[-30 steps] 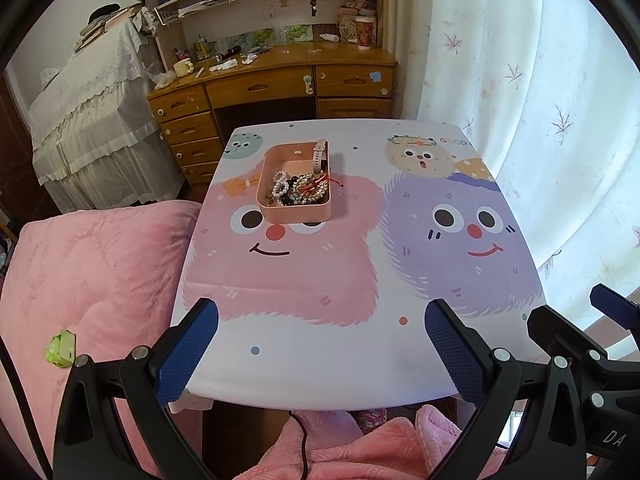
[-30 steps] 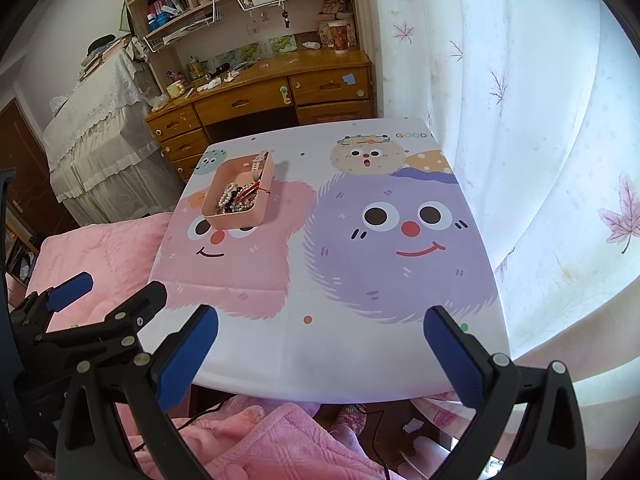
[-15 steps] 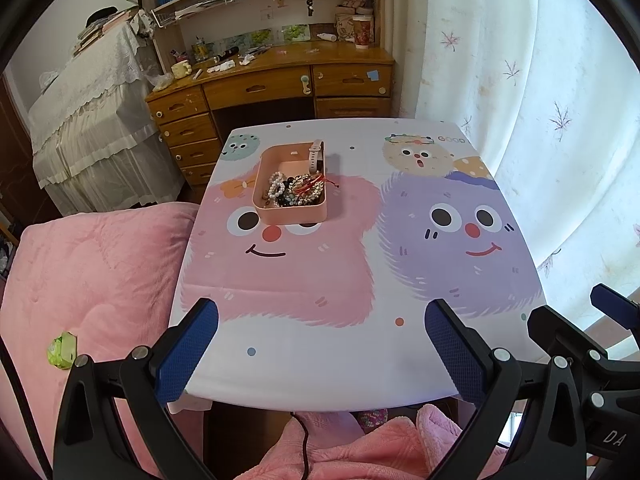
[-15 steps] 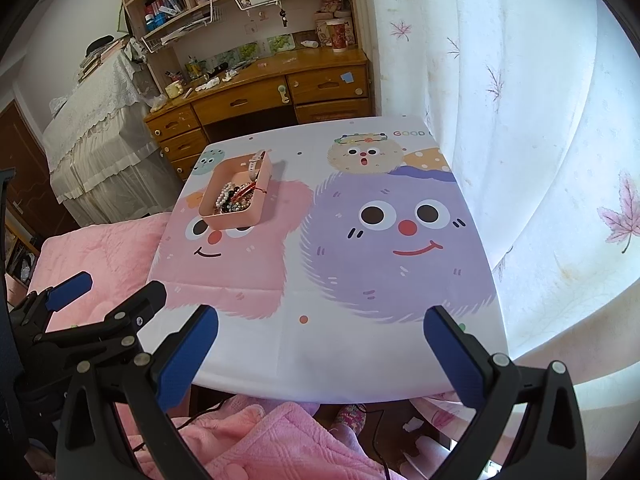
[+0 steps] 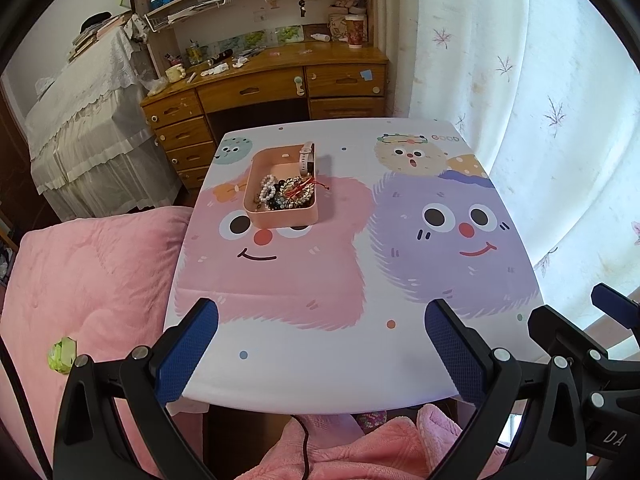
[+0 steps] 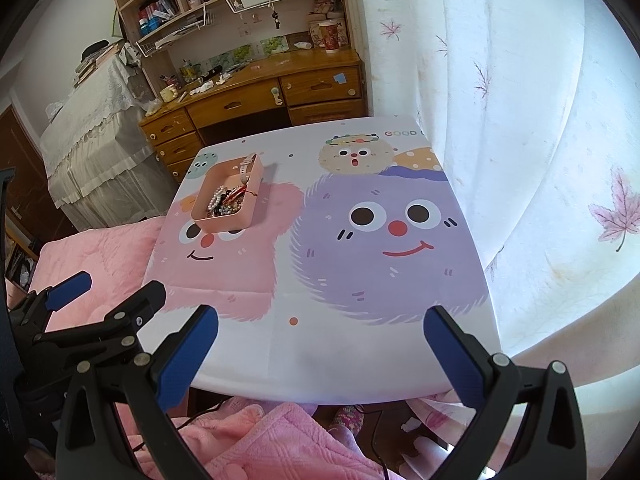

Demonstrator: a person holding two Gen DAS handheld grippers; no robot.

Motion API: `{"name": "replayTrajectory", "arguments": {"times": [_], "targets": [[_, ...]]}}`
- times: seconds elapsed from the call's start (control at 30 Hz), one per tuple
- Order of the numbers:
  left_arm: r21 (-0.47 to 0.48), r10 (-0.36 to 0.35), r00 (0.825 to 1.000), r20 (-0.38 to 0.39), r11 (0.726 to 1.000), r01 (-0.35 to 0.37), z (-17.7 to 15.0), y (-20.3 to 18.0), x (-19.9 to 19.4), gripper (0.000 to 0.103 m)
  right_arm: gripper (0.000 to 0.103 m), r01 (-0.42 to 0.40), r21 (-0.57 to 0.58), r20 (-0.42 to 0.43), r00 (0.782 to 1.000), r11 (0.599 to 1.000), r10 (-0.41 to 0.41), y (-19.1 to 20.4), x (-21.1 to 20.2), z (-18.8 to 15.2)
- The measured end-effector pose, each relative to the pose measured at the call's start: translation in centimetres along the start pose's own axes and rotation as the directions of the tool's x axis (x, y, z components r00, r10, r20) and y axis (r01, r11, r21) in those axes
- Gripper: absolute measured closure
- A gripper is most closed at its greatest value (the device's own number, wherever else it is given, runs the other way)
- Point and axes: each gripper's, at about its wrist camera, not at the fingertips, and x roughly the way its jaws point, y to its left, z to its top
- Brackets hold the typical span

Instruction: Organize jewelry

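A pink box [image 5: 280, 218] [image 6: 236, 222] sits on the far left part of the cartoon-print table [image 5: 320, 352] [image 6: 320, 344]. Inside lies a tangle of jewelry [image 5: 286, 194] [image 6: 226, 202]: a white bead bracelet, dark beads, a red cord. A pale watch [image 5: 307, 158] [image 6: 246, 168] leans over the box's far rim. My left gripper [image 5: 322, 344] hangs open over the near table edge, nothing between its blue pads. My right gripper [image 6: 320, 352] is open too, well short of the box. The left gripper's body [image 6: 92, 328] shows at the lower left of the right wrist view.
A pink quilted bed [image 5: 88, 280] adjoins the table's left side, with a small green object [image 5: 62, 354] on it. A wooden desk with drawers and shelves [image 5: 280, 84] stands behind the table. White curtains [image 5: 520, 80] hang at the right. Pink fabric [image 6: 280, 440] lies below the near edge.
Both views have drawn back and up slightly from the table; the box looks a little farther away. Both grippers stay open and empty.
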Motion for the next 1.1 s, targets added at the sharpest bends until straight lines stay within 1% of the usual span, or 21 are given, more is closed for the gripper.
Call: {"name": "replayTrajectory", "arguments": {"times": [1.1], "targets": [[0.017,0.006,1.000,0.009,1.000,-0.006,0.5,-0.7,0.1,0.001,0.000,0.000,0.010,-0.002,1.000,1.000,0.000,-1.2,0.0,0.3]]}}
